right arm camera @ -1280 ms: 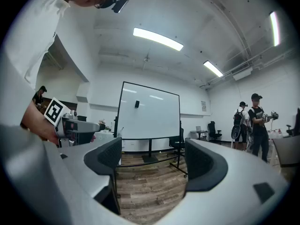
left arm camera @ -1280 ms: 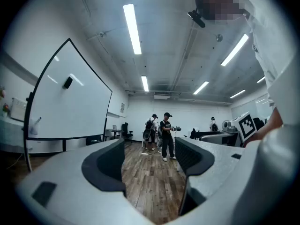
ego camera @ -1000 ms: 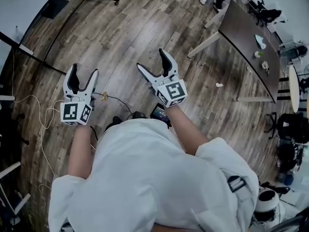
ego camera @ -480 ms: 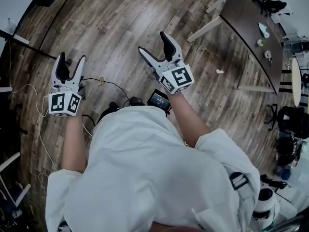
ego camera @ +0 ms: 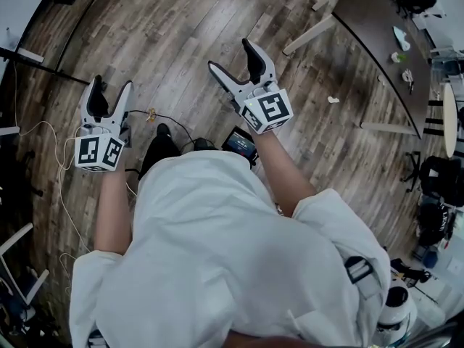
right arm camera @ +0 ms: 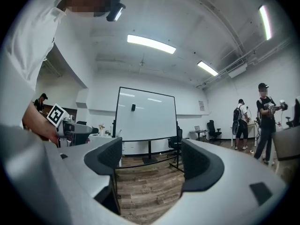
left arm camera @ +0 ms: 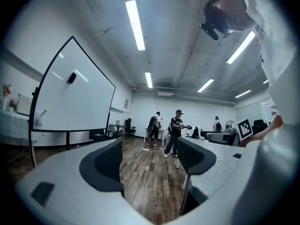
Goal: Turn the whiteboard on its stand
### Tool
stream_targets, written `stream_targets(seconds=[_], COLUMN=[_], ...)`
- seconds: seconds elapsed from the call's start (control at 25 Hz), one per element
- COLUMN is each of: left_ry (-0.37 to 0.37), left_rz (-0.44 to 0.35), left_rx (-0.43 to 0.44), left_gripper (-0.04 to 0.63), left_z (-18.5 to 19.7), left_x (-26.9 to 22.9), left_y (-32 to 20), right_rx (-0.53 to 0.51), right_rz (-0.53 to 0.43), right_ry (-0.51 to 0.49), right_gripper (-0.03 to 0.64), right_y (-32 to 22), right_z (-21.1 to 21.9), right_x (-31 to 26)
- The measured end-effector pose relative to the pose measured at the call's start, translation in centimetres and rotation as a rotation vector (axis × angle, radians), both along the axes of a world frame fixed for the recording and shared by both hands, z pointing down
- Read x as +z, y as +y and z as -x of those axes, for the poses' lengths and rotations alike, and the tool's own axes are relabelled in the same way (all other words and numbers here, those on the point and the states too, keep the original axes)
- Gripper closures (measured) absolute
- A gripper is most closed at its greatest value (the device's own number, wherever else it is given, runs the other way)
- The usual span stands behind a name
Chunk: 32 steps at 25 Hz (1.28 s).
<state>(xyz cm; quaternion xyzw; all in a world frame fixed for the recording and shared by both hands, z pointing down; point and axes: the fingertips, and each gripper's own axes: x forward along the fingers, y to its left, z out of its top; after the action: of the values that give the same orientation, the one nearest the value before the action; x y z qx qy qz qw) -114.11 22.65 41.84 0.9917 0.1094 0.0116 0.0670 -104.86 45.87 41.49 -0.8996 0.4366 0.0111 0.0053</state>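
The person in a white shirt stands on a wooden floor and holds both tools out in front, at about the middle of the head view. The left gripper sits at the left of that view. Its jaws are spread apart with nothing between them; through the gap, its own view shows only floorboards and several people far across the room. The right gripper is just right of centre, likewise released and empty.

The whiteboard is well apart from both grippers. In the right gripper view it stands upright in the middle of the frame, facing the camera, on a black stand whose legs rest on the floor. In the left gripper view it fills the left side, seen at a slant. A small dark object clings to its upper face.

A dark-topped counter with a few small things on it runs along the upper right of the head view. A thin cable trails across the floor near the person's feet.
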Motion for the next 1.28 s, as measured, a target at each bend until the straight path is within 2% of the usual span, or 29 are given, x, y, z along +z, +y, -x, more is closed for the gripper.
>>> stream_targets(seconds=[0.36,0.56,0.88,1.12,1.28], left_ry=[0.001,-0.014,-0.006,0.022,0.043], left_rz=[0.056,0.046,0.019,0.037,0.063], left_rx=[0.020,0.055,0.121,0.162,0.168], left_gripper=[0.247,0.247,0.247,0.247,0.247], left_z=[-6.8,-14.6,-27.4,-34.9,-38.9], left_x=[1.2,2.7,1.5,0.8,0.6], left_y=[-3.2,-6.4,-13.4,-18.7,-20.4], right_rx=[0.023,0.051,0.080,0.095,0.081], right_rz=[0.020,0.041,0.071,0.067,0.082], right_ry=[-0.029,-0.064,-0.043,0.010,0.011], right_gripper=[0.225,0.227,0.250,0.250,0.250], right_y=[-2.8,-5.9,-13.8,-20.1,-22.2], right_z=[-6.1,-12.8,-24.5,-30.8,-34.1], right_x=[1.0,2.3,1.1,-1.6,-1.9])
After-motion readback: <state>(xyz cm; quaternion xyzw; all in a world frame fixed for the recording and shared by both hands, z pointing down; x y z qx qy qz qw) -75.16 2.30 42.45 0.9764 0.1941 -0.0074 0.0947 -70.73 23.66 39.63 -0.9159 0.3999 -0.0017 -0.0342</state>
